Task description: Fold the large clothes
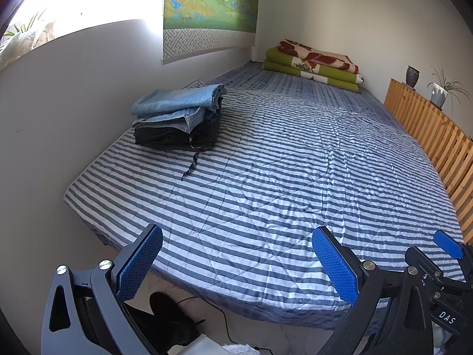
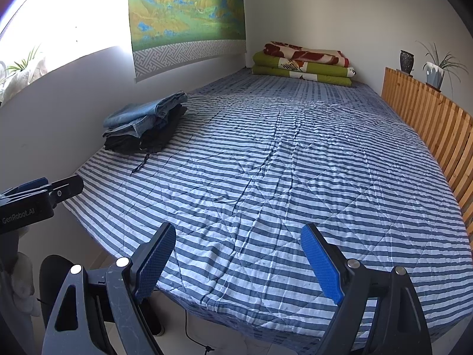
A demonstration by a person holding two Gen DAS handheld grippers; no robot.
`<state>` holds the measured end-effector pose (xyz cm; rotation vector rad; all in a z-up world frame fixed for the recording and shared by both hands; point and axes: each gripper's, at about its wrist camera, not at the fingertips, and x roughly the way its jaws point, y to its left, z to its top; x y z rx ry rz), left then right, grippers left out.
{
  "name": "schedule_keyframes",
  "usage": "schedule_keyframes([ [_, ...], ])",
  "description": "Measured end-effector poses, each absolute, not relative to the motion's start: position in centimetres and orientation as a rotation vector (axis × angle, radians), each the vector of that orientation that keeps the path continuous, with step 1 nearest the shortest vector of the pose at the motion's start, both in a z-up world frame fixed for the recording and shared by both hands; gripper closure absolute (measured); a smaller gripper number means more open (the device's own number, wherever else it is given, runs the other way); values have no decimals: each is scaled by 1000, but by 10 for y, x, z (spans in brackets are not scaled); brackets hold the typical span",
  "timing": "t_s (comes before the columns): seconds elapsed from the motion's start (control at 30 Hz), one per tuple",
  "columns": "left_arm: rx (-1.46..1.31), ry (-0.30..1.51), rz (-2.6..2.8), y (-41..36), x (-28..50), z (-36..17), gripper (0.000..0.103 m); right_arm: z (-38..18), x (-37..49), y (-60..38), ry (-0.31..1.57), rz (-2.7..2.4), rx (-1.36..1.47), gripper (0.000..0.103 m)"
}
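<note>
Striped bed (image 1: 266,162) lies bare ahead; folded clothes (image 1: 177,118) sit stacked at 11 o'clock. Left gripper (image 1: 236,263) and right gripper (image 2: 236,263) hover spread, empty. Seemingly between garments; next needs fetching another.

Left tongs (image 1: 236,261): handle and the hand holding it cut off by the bottom edge of the left wrist view. Right tongs (image 2: 238,261): same in the right wrist view; in the left wrist view only one blue pad and part of the black frame show at the lower right.

Stack of folded clothes (image 1: 180,118): number of garments in the dark lower layers cannot be told.

Wall hanging (image 2: 186,14): top cut off by the upper edge in both views.

Window (image 1: 74,0): blown out white, nothing readable outside.

Dark shape (image 1: 171,319) on the floor under the bed's (image 1: 295,177) near edge: partly behind the tongs, cannot identify.
</note>
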<state>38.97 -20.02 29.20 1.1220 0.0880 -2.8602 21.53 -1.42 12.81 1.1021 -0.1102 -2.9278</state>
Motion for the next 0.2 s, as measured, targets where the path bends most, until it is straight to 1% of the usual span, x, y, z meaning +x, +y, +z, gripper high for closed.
schedule_keyframes([
  [0.2, 1152, 105, -2855, -201, 385, 285, 0, 125, 215, -13, -111, -2924, 1117, 19],
])
